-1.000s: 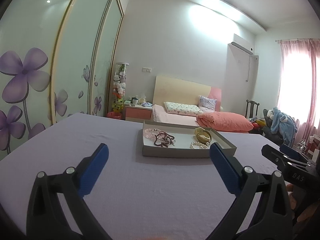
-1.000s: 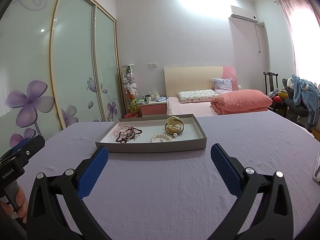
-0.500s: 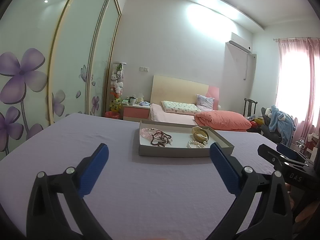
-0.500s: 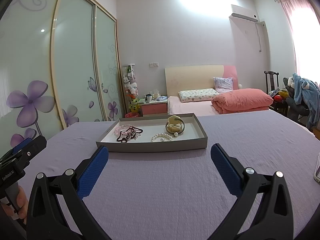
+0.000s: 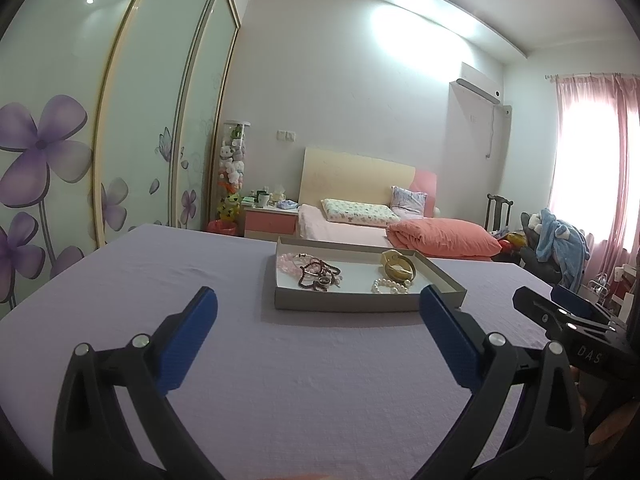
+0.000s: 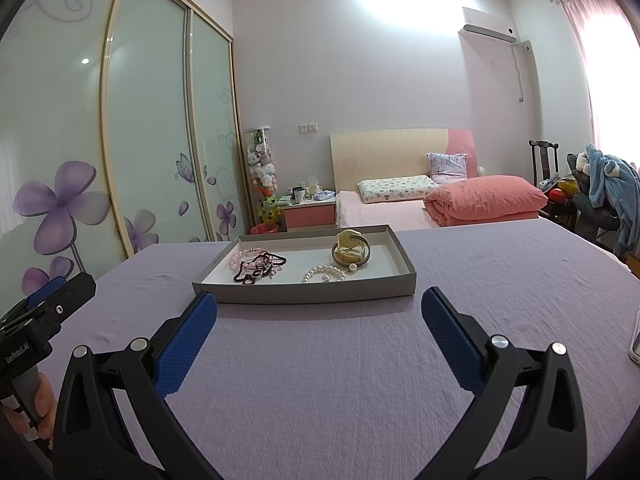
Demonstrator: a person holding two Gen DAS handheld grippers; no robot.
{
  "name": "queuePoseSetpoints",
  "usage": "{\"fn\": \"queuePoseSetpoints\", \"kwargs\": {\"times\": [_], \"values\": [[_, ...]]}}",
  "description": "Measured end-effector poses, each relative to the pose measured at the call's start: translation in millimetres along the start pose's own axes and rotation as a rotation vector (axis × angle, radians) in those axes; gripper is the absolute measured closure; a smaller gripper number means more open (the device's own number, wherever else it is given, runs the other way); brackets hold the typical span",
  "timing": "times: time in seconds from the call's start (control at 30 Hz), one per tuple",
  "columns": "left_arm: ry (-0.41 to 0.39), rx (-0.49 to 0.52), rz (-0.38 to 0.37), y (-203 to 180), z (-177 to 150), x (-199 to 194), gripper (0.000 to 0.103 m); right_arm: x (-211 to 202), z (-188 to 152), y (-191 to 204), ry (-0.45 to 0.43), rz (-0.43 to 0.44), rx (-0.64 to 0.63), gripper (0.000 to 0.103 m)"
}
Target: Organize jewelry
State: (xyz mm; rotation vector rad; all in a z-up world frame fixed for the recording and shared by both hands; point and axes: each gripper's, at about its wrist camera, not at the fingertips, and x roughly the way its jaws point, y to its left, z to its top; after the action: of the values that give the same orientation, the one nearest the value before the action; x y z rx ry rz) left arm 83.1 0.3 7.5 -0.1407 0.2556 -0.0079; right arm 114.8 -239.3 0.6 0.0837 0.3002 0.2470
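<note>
Left wrist view: the left hand-held gripper (image 5: 318,304) gapes wide above the table (image 5: 280,380); the right hand-held gripper (image 5: 560,312) shows only here from outside (spread unreadable). Right wrist view: it gapes wide too, before the tray (image 6: 304,292) holding a pearl bracelet (image 6: 324,273), dark beads (image 6: 260,268) and a gold bangle (image 6: 351,251).

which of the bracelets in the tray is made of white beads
The pearl bracelet, lying at the tray's front edge, right of centre. The tangle to its left is pink and dark red beads; the gold bangle behind it is a solid band.
</note>
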Motion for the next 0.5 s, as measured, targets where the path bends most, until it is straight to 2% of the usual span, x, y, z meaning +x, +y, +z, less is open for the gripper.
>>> {"fn": "queuePoseSetpoints", "kwargs": {"times": [0.5], "values": [[0.01, 0.001, -0.01, -2.5, -5.8, 2.0, 0.004, 0.4, -3.8, 1.7, 0.003, 0.002, 0.001, 0.002]]}}
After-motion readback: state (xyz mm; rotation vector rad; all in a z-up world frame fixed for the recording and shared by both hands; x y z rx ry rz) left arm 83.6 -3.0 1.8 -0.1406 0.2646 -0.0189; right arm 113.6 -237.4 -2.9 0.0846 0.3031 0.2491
